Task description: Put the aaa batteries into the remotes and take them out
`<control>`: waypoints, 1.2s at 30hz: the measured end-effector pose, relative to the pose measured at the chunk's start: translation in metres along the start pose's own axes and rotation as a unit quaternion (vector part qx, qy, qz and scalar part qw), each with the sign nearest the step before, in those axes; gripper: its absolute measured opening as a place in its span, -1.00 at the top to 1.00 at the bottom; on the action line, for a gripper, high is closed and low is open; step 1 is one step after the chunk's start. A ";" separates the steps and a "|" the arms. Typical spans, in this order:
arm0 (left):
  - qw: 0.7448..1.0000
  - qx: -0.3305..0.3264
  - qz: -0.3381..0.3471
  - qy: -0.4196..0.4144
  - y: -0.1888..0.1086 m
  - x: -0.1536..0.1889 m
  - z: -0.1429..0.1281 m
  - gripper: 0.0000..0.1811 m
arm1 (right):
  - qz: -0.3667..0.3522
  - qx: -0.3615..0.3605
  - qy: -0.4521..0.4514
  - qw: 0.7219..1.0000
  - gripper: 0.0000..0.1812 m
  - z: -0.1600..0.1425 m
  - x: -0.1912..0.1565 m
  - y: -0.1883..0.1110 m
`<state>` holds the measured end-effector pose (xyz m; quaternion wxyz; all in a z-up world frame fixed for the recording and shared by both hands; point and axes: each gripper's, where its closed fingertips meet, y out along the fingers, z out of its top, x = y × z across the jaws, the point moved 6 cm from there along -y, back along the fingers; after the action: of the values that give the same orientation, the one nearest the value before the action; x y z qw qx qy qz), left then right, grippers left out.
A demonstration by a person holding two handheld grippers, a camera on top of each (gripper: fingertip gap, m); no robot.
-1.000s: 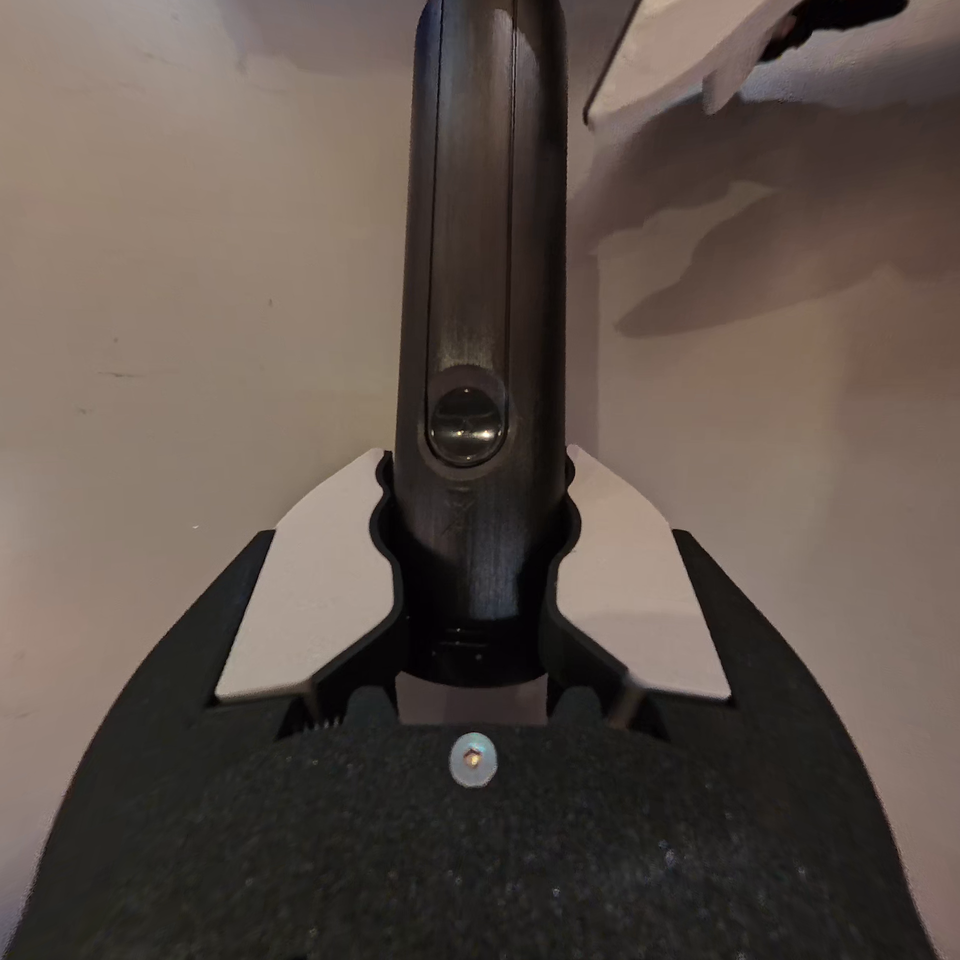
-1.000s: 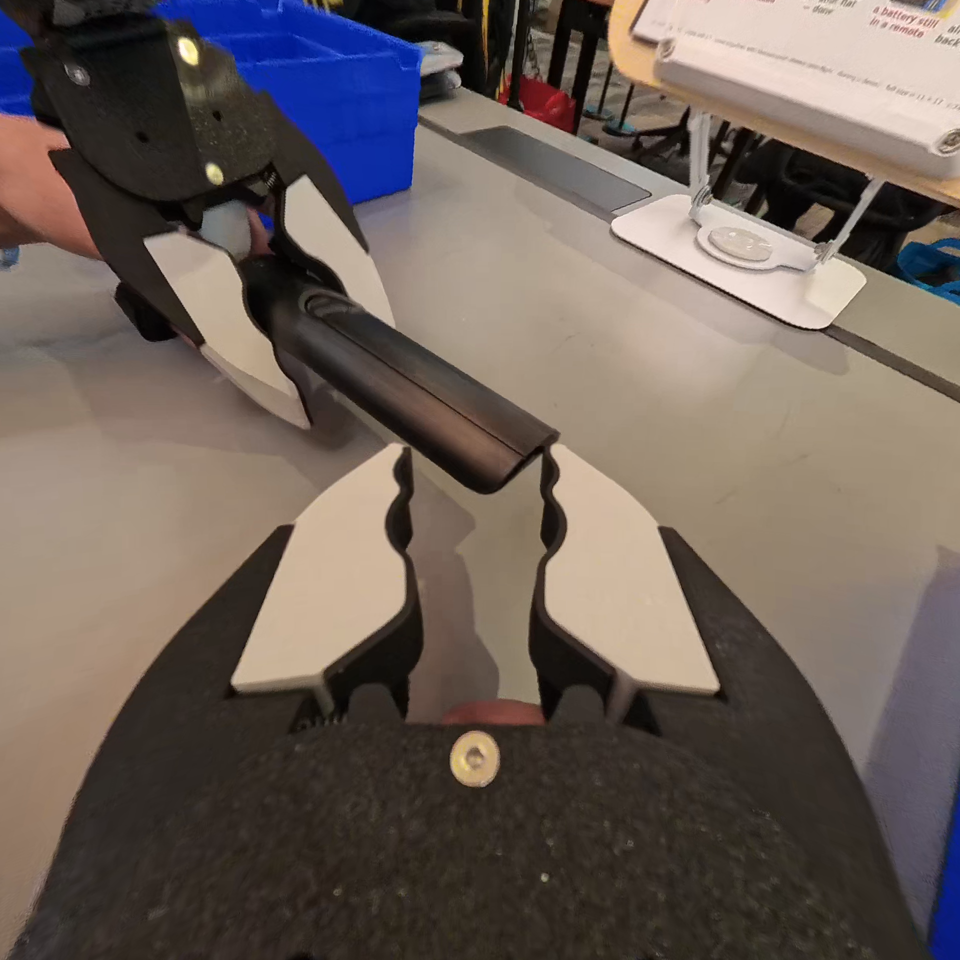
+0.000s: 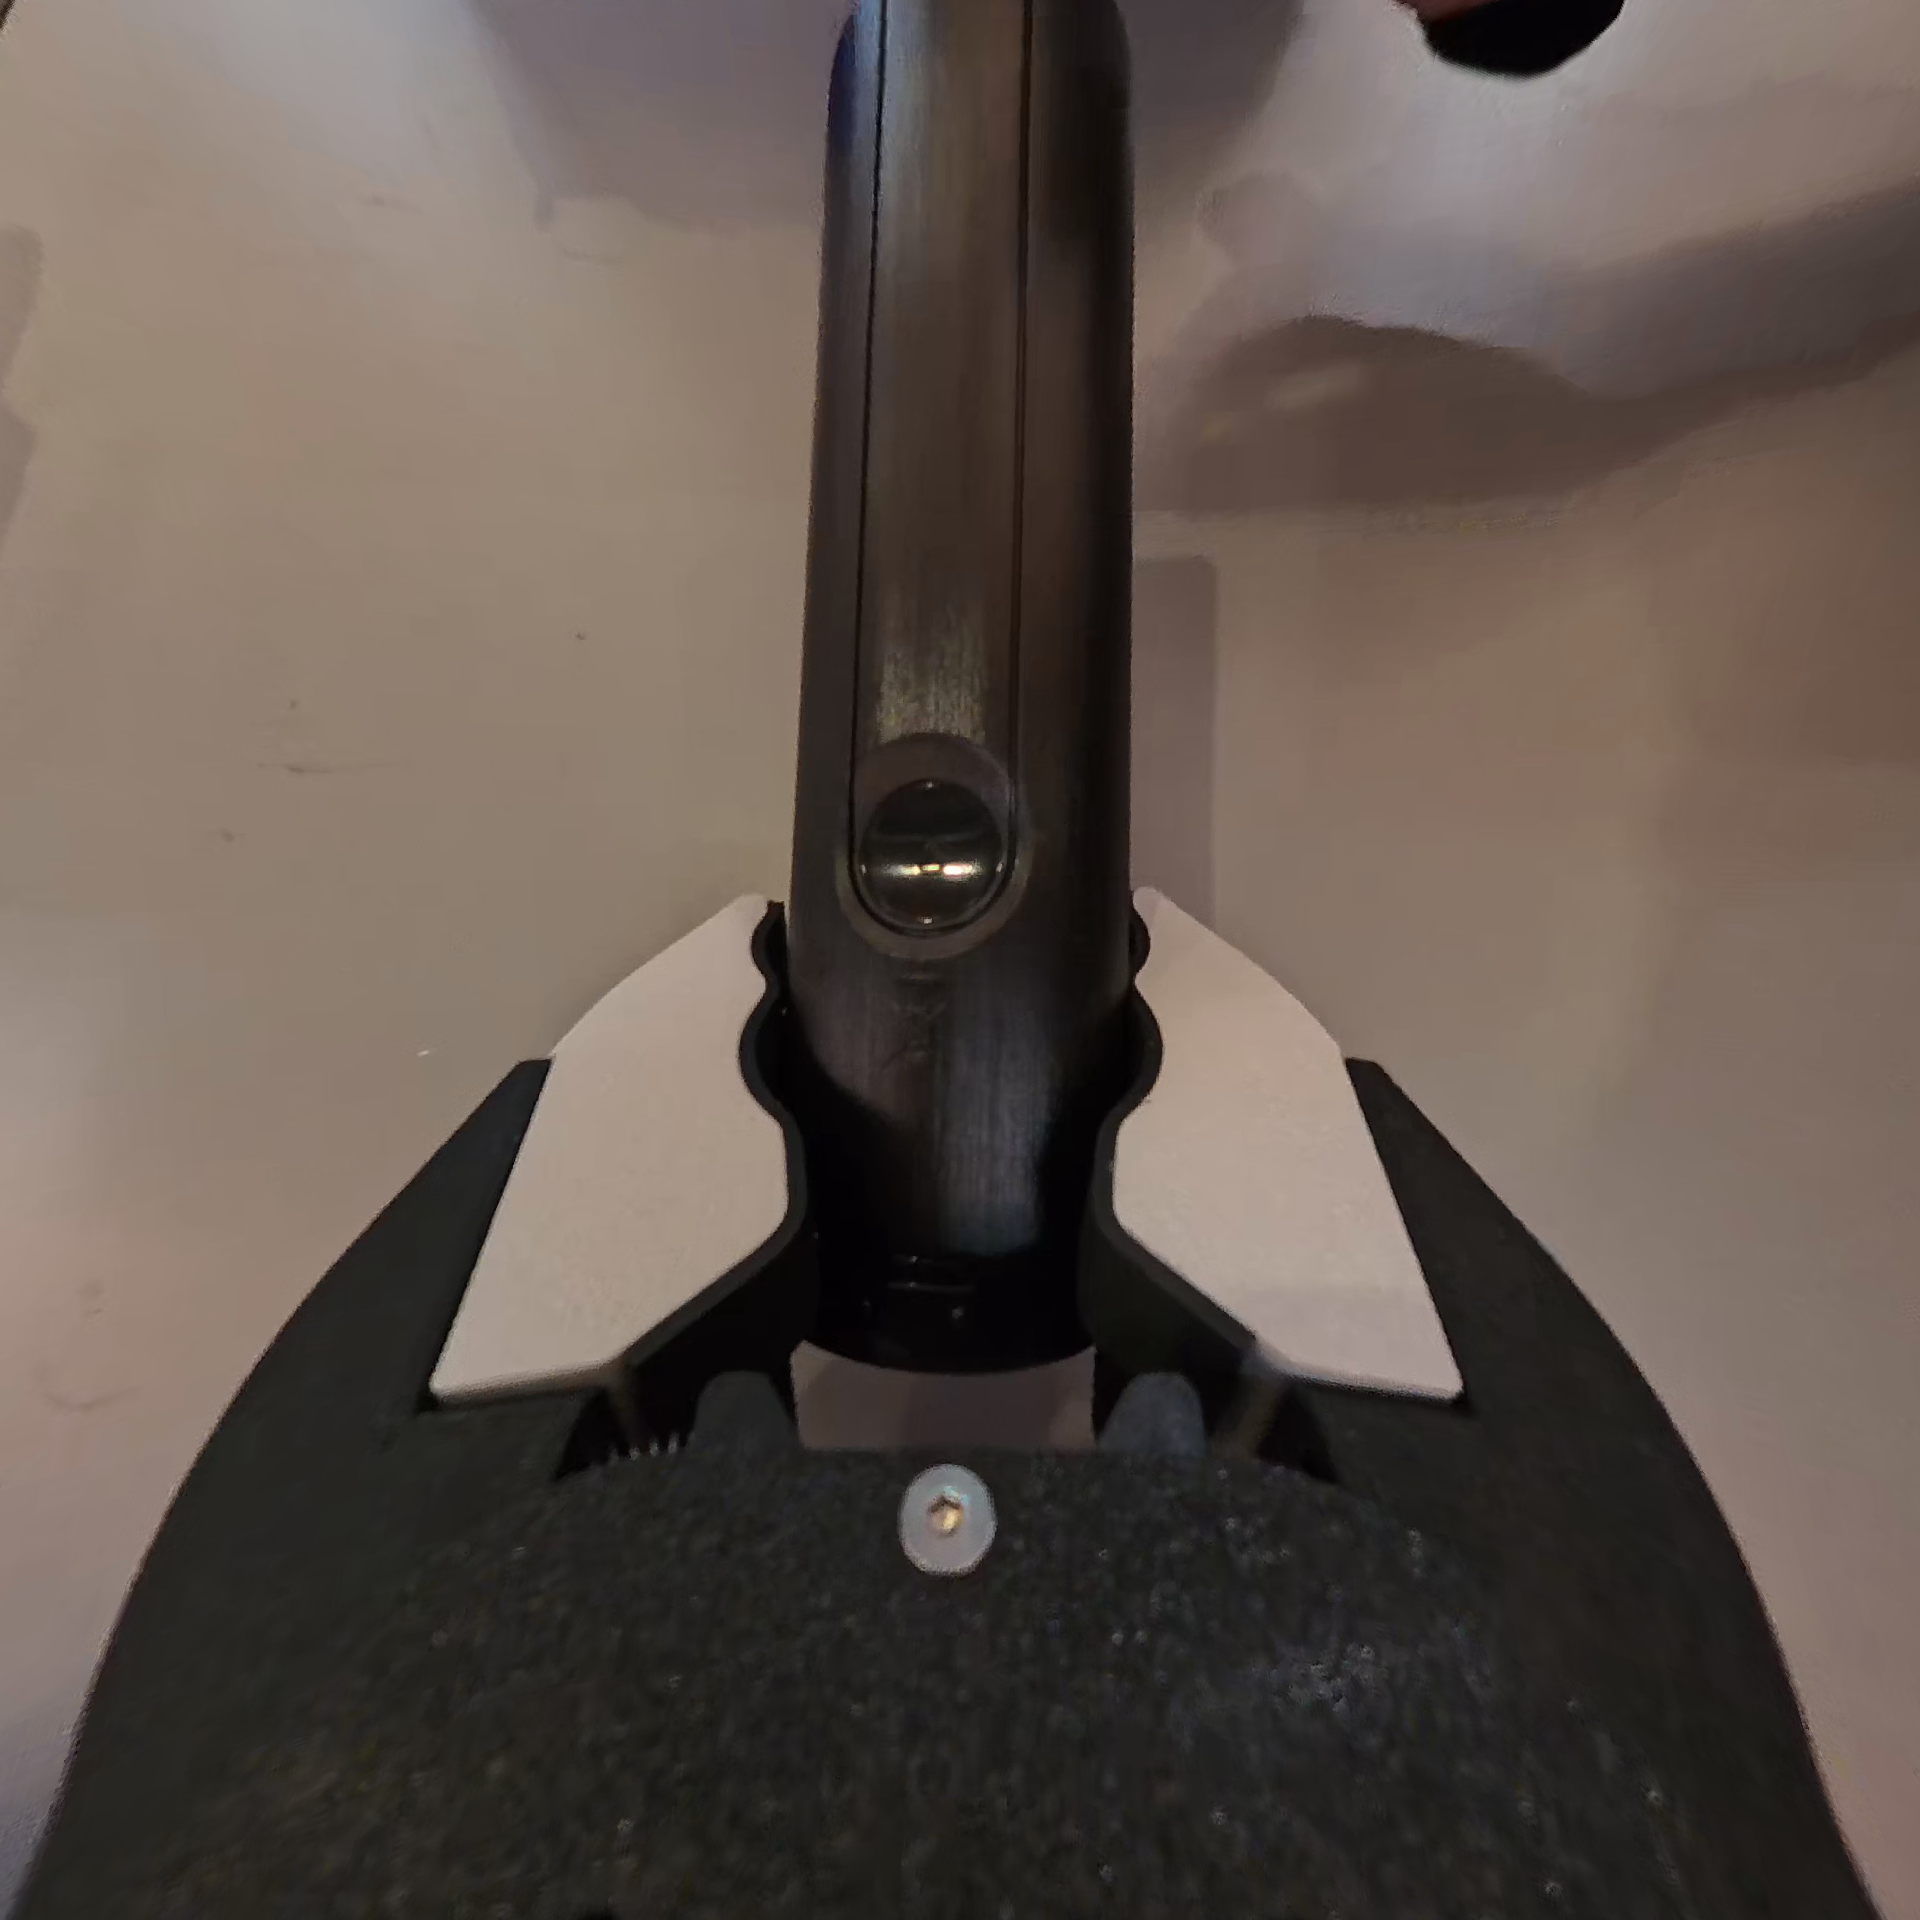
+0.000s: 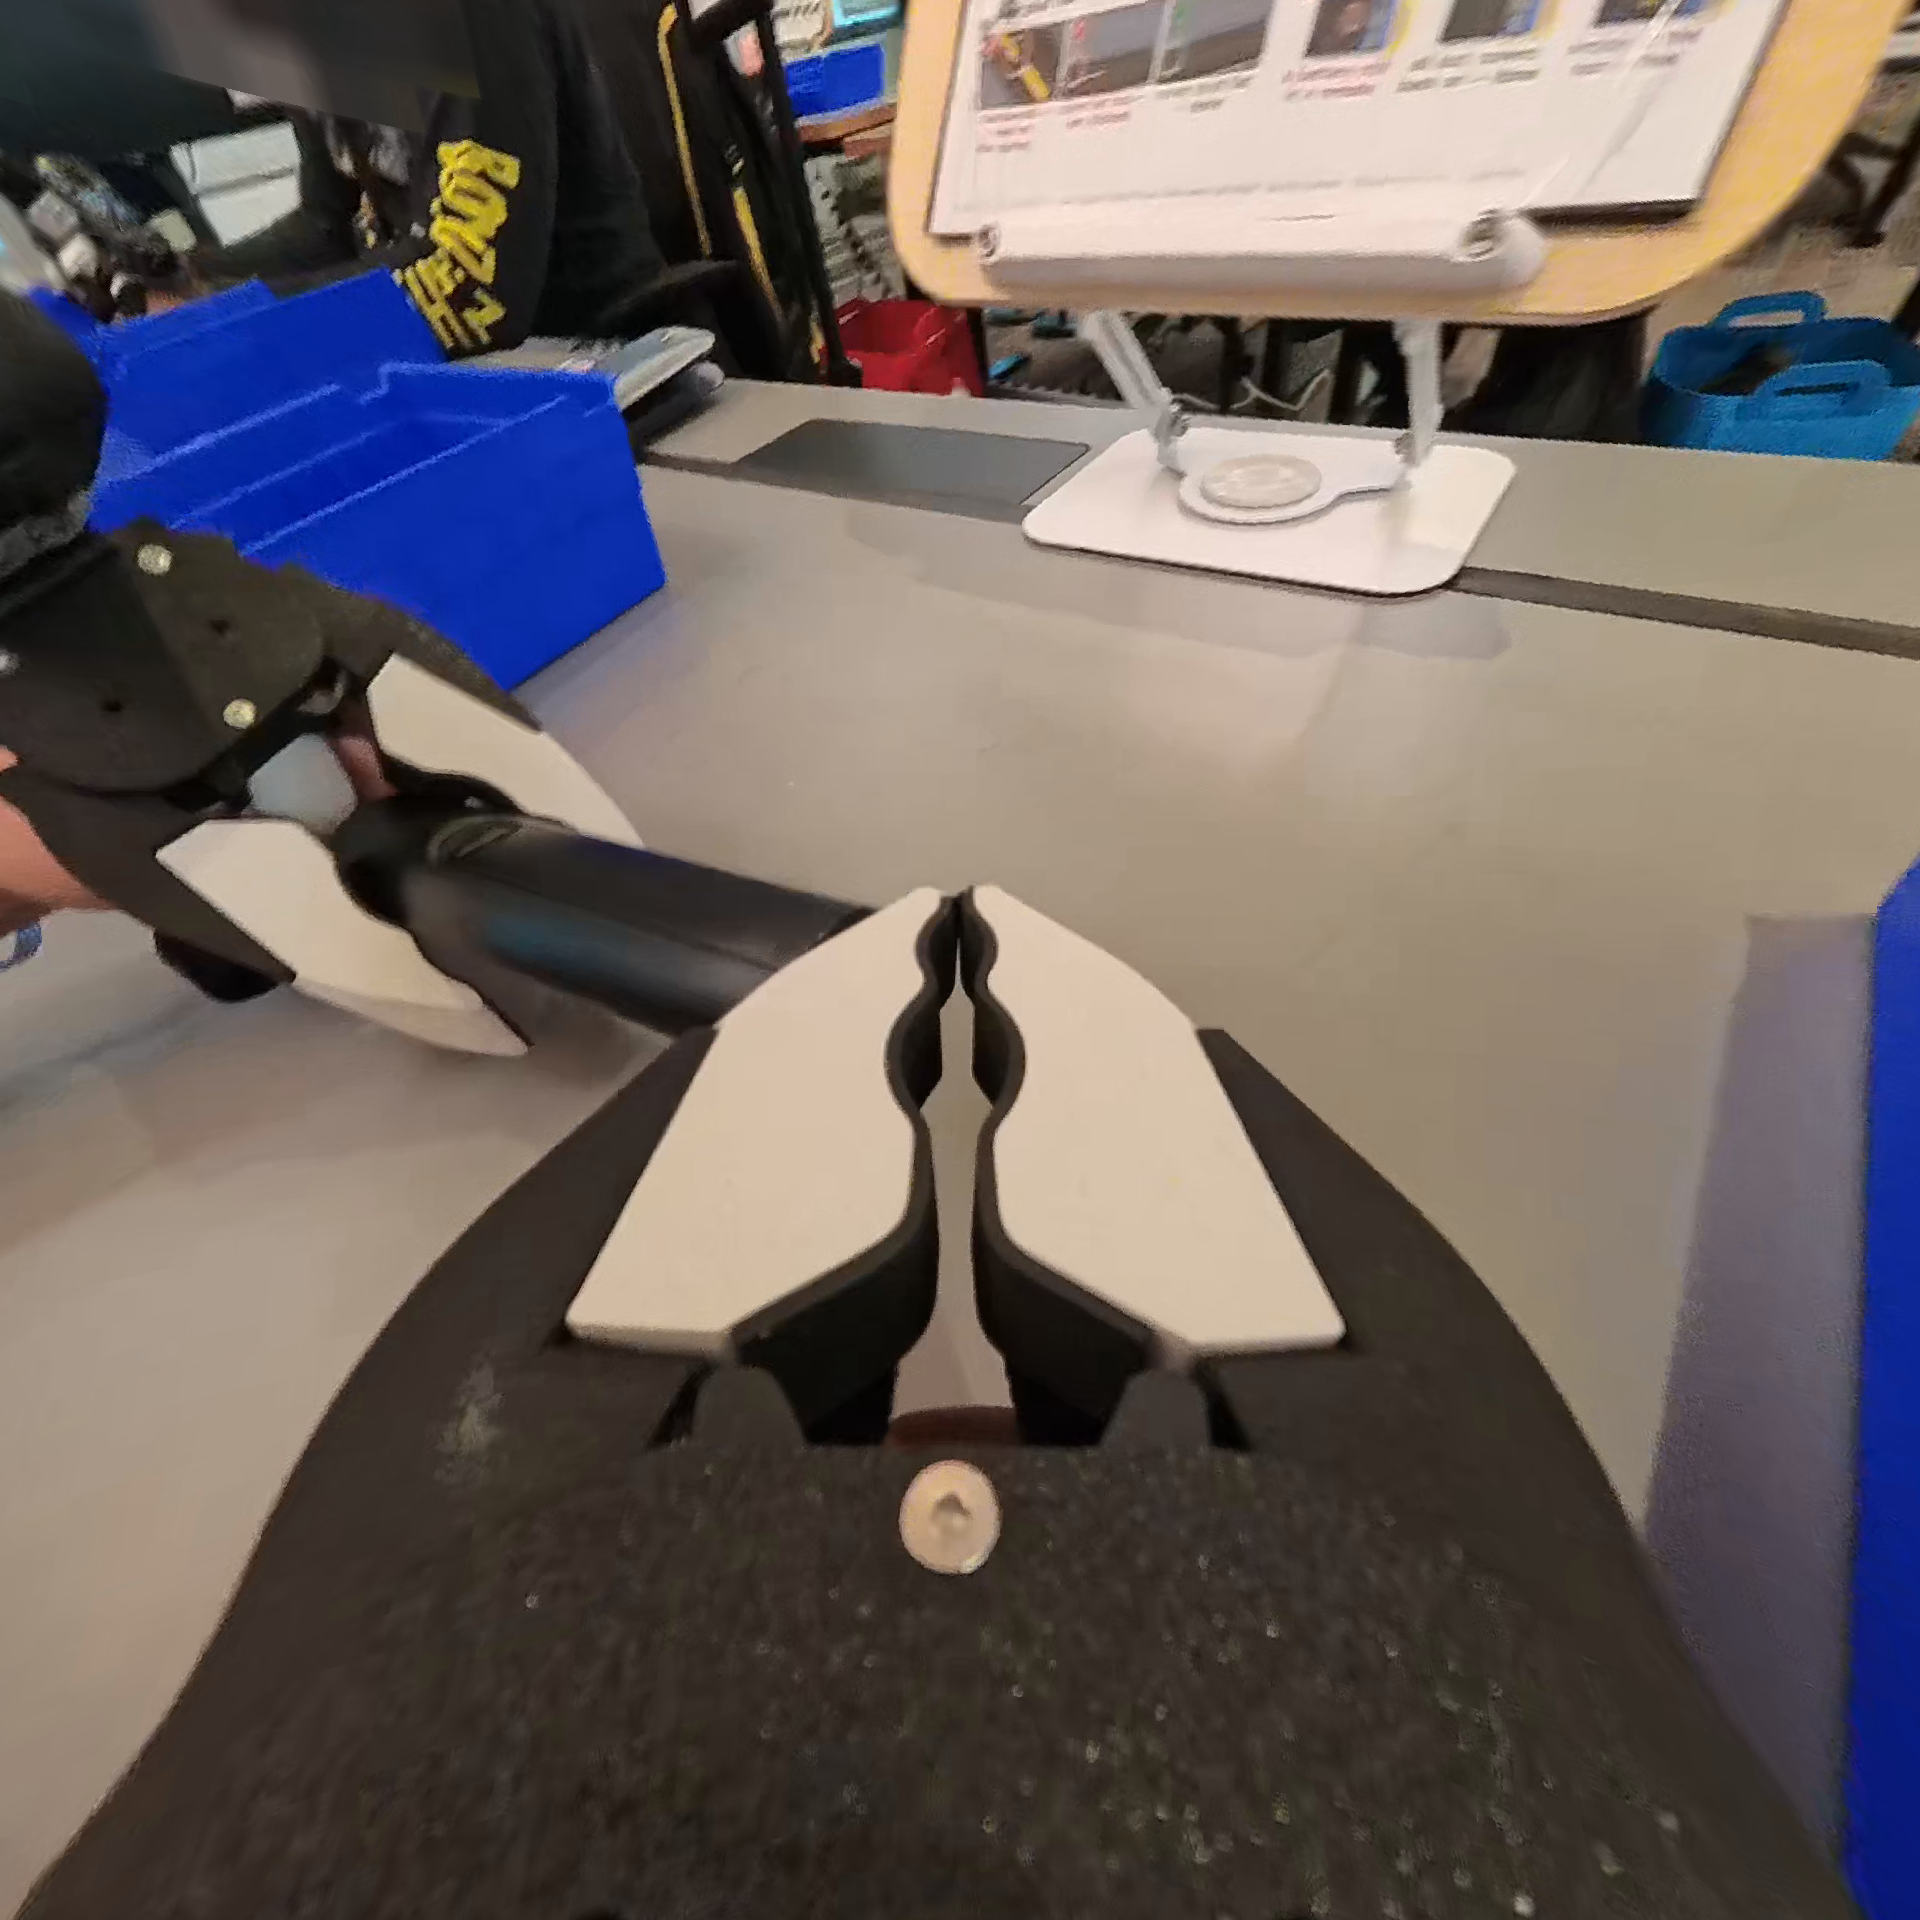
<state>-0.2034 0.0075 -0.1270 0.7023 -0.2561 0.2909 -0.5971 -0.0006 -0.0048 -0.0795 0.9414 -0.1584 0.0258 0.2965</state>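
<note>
A slim black remote [image 3: 956, 520] lies back-side up in the left wrist view, showing a long cover with an oval thumb dimple [image 3: 940, 854]. My left gripper [image 3: 956, 920] is shut on its near end and holds it over the pale table. In the right wrist view the left gripper [image 4: 343, 883] holds the remote [image 4: 623, 925] level just above the grey table [image 4: 1247, 831]. My right gripper [image 4: 957, 902] is shut with nothing visible between its fingers. It sits in front of the remote's far end and hides it. No batteries are in view.
Blue bins [image 4: 416, 499] stand at the back left. An instruction board [image 4: 1351, 125] on a white stand [image 4: 1268, 520] is at the back. A blue edge [image 4: 1891, 1351] is at the far right. A person in dark clothes [image 4: 540, 156] stands behind the table. Tip to tip, the grippers are about 15 cm apart.
My right gripper was open around the remote's far end; now it is shut and its view has tilted up. The left gripper still holds the remote, now more level.
</note>
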 end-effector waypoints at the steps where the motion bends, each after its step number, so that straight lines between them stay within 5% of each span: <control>1: 1.000 -0.003 0.003 0.001 0.000 0.000 -0.001 0.34 | -0.001 0.004 0.010 1.000 1.00 0.001 0.002 -0.001; 10: 1.000 0.003 -0.004 -0.002 0.000 0.001 0.001 0.34 | 0.036 -0.031 -0.009 0.999 1.00 -0.016 -0.013 0.006; 13: 1.000 -0.005 -0.002 0.001 0.001 0.002 -0.001 0.34 | 0.087 -0.047 -0.076 0.992 1.00 -0.006 -0.012 0.002; 14: 1.000 -0.010 -0.001 0.003 0.001 0.002 -0.002 0.34 | 0.131 -0.058 -0.104 0.984 0.96 0.001 -0.018 0.001; 16: 1.000 -0.009 -0.002 0.004 0.001 0.003 -0.002 0.34 | 0.181 -0.110 -0.170 0.962 0.56 0.008 -0.025 0.002; 20: 1.000 -0.011 0.001 0.013 0.001 0.006 0.000 0.34 | 0.255 -0.239 -0.289 0.892 0.29 0.007 -0.044 0.018; 30: 0.998 -0.041 0.018 0.039 0.004 0.010 0.005 0.34 | 0.326 -0.396 -0.380 0.769 0.37 -0.003 -0.079 0.074; 36: 0.999 -0.033 0.013 0.035 0.005 0.013 0.008 0.34 | 0.334 -0.390 -0.359 0.779 0.45 -0.009 -0.080 0.068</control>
<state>-0.1929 -0.0050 -0.1265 0.6903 -0.2544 0.3387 -0.5866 -0.1048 0.0009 -0.0954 0.5822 -0.3754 -0.3811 0.6123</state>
